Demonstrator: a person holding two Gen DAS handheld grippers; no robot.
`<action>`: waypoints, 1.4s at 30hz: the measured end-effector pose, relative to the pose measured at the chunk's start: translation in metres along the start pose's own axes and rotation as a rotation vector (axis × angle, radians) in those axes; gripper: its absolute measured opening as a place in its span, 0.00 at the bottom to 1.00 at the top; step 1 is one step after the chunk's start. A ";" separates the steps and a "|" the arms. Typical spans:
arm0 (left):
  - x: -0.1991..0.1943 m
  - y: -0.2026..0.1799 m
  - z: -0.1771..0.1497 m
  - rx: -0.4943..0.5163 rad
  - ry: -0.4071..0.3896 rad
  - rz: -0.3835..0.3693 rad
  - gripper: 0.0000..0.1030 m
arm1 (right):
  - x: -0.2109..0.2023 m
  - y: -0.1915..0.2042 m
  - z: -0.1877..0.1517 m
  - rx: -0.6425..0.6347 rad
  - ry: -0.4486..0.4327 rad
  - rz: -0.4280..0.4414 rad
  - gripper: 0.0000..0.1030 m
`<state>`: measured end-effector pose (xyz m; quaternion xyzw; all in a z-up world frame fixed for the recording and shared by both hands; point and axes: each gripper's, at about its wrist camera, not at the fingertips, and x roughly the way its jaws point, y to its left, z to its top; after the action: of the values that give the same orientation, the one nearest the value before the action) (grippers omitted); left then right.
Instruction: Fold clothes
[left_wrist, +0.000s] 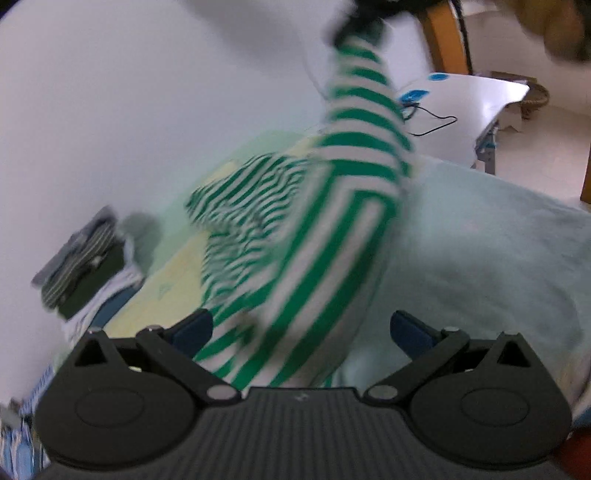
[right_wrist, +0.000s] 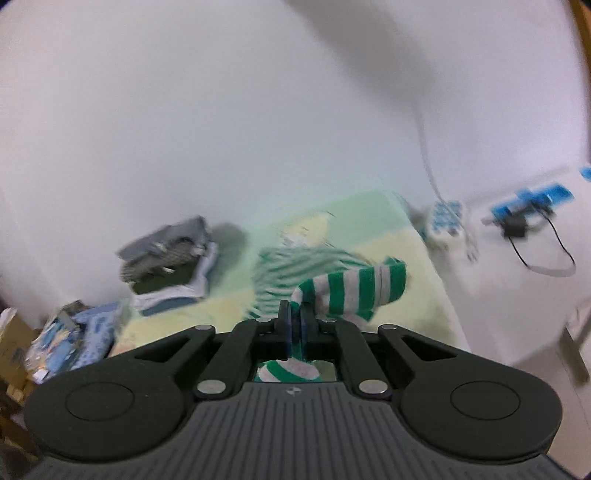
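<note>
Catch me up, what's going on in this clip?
A person is folding laundry on a bed. The right tongs are shut on a green-and-white striped garment, lifting one end so it hangs down toward the bed. The left tongs are open, with the garment's lower part between the fingers, not yet gripped. A stack of folded clothes sits by the wall.

Lighting: soft, even, indoor, slightly dim; source not visible. Both views motion-blurred; green-striped garment (left_wrist: 332, 221) smeared worst. Folded clothes stack (right_wrist: 170, 258) casts soft shadow on wall. Fisheye bends edges, dark corners. No glare. Tool bodies sharp.
</note>
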<state>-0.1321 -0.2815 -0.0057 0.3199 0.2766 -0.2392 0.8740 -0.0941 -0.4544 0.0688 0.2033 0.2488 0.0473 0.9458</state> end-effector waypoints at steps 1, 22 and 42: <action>0.008 -0.005 0.005 0.019 -0.005 0.019 0.99 | -0.002 0.003 0.002 -0.010 -0.008 0.012 0.05; -0.078 0.176 0.035 -0.483 -0.150 0.442 0.10 | 0.001 0.041 0.006 -0.110 0.044 0.347 0.16; -0.113 0.267 -0.109 -0.697 0.159 0.707 0.22 | 0.153 0.042 -0.065 -0.243 0.357 0.018 0.43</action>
<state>-0.0919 0.0028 0.1104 0.1004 0.2805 0.2031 0.9328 0.0080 -0.3635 -0.0351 0.0783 0.4029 0.1209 0.9038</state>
